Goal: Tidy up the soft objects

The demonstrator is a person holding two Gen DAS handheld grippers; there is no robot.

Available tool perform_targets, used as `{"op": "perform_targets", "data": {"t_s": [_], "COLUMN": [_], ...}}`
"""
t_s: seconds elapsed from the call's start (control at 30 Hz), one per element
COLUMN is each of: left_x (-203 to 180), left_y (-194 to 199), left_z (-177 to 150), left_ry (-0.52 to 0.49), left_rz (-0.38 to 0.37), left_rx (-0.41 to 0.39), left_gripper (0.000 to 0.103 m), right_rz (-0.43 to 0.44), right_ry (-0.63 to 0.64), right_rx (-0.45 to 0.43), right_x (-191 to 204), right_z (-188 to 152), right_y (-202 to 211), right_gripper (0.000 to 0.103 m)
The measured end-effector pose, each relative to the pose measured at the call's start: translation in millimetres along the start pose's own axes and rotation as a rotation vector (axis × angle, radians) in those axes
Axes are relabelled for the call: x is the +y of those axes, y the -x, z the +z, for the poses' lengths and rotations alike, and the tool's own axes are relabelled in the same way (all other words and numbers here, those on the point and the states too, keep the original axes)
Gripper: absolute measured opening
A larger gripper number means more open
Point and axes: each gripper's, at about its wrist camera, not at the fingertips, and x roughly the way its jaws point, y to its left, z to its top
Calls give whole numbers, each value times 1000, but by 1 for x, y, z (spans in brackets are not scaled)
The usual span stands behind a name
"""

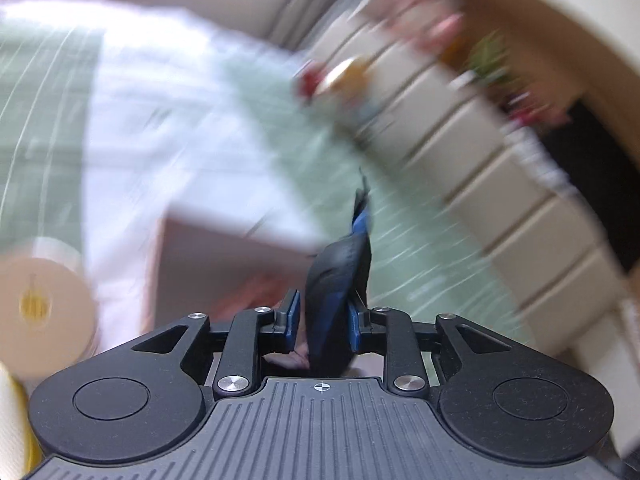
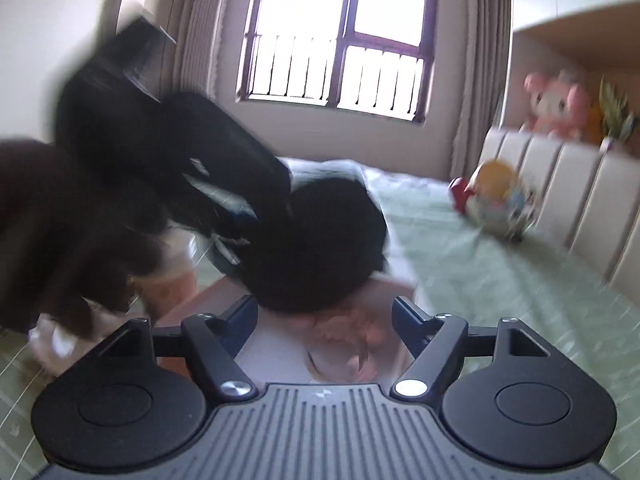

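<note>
Now left gripper [image 1: 324, 322] clamps dark cloth [image 1: 340, 276], carrying over bed [image 1: 420, 256]; right gripper [image 2: 324, 316] released, empty. Next: drop spot, toys [image 2: 496, 200] two o'clock.

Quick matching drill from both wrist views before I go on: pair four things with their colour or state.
Things:
1. left hand-held gripper
2. right hand-held gripper
3. plush rabbit toy on the shelf behind the headboard
4. quilted bedspread

States or colours:
A. pale green
B. pink and white
C. jaws apart, nothing clamped between them
D. a dark blue and black cloth item between its jaws

Pairs: 1-D, 2-C, 3-B, 4-A
</note>
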Motion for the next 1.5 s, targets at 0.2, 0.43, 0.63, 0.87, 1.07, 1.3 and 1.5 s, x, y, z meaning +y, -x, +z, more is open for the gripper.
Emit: {"op": "perform_targets", "data": {"t_s": [0.2,0.43,0.63,0.87,1.07,1.3,1.5], "left_x": [17,29,56,79,89,95,125], "left_y": [45,151,160,183,205,232,258], "left_z": [-23,-93,-151,-194,-211,-219,-216], "left_ry": [-36,-189,-203,-152,-106,-46,101], "left_rz": [9,232,422,409,394,396,470], "left_rx": [-105,-301,-205,-145,-161,-220,-347], "left_gripper": [27,27,27,27,27,27,27], "right_rz": [41,144,204,219,281,296,382], "right_ry": [25,-4,30,78,80,46,54], "right_rx": [62,133,155,153,105,194,306], "right_x": [20,59,104,130,155,187,181], "right_z": [-48,-69,-67,-64,-26,9,-22], "right_y": [4,4,4,12,-4,-76,-58], "right_gripper": [75,79,79,82,86,83,31]}}
